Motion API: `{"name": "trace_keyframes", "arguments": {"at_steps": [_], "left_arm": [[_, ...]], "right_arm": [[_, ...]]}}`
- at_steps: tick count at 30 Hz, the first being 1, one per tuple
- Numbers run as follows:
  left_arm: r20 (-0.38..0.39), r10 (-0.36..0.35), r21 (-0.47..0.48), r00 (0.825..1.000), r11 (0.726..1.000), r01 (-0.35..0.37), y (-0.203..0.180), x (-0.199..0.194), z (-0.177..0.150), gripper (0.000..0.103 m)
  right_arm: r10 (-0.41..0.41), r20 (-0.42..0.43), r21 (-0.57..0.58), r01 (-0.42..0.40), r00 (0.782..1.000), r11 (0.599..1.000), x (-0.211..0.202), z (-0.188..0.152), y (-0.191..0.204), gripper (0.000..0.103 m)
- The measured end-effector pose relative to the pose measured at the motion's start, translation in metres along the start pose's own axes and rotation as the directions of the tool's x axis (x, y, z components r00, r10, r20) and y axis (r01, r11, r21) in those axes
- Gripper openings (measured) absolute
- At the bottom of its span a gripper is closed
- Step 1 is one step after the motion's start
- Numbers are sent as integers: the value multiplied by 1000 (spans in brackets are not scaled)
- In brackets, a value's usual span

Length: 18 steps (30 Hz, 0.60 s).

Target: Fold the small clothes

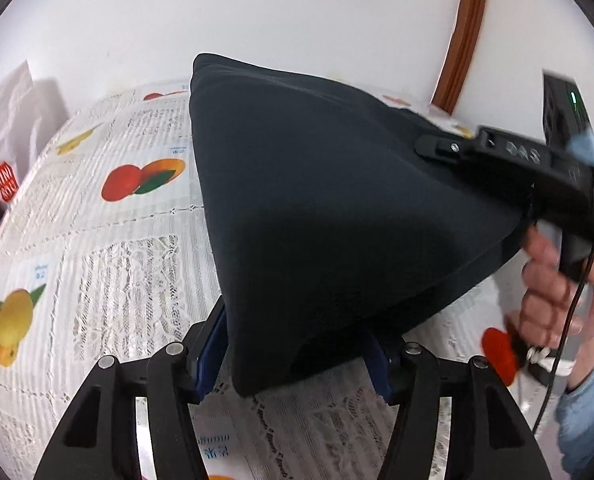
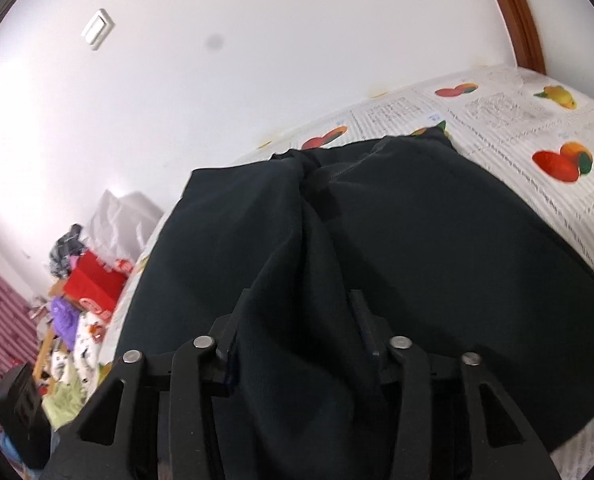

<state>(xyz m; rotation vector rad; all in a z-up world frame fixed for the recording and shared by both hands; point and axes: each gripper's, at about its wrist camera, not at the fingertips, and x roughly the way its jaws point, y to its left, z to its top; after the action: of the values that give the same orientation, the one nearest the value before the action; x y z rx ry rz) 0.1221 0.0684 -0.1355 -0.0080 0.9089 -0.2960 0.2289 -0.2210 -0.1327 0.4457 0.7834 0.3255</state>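
Left black two-finger gripper (image 1: 297, 356) with blue pads grips a corner of the dark navy cloth garment (image 1: 337, 208); fingers are spread fairly wide, with fabric bunched between them. The garment rises ahead of this gripper and is lifted off the white lace tablecloth printed with fruit pictures (image 1: 97, 248). Ahead and to the right of it, the right black two-finger gripper (image 1: 433, 146) pinches the garment's far edge, held by a person's bare hand (image 1: 553, 280) in a blue sleeve.

In the right wrist view the right gripper (image 2: 297, 320) has the garment (image 2: 417, 260) draped between and over its fingers; the jaws sit fairly wide with cloth filling the gap. The fabric spreads forward and right of it, onto the tablecloth (image 2: 537, 128). Off to its left: a pile of mixed colourful clothes (image 2: 73, 332), a red box (image 2: 93, 284), and a white crumpled bag (image 2: 117, 220). White wall beyond, with a white light switch (image 2: 98, 33).
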Motion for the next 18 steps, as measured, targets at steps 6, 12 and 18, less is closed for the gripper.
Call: {"name": "trace_keyframes", "arguments": {"at_steps": [6, 12, 18], "left_arm": [[-8, 24, -10, 1000, 1000, -25, 0, 5, 5, 59], [-1, 36, -5, 999, 999, -36, 1, 7, 6, 60], [-1, 48, 14, 999, 999, -48, -5, 7, 6, 61]], "right_arm": [[18, 74, -96, -11, 997, 995, -19, 19, 7, 7], [-39, 290, -52, 57, 956, 997, -80, 32, -32, 7], [-107, 119, 6, 107, 987, 994, -51, 11, -77, 8]]}}
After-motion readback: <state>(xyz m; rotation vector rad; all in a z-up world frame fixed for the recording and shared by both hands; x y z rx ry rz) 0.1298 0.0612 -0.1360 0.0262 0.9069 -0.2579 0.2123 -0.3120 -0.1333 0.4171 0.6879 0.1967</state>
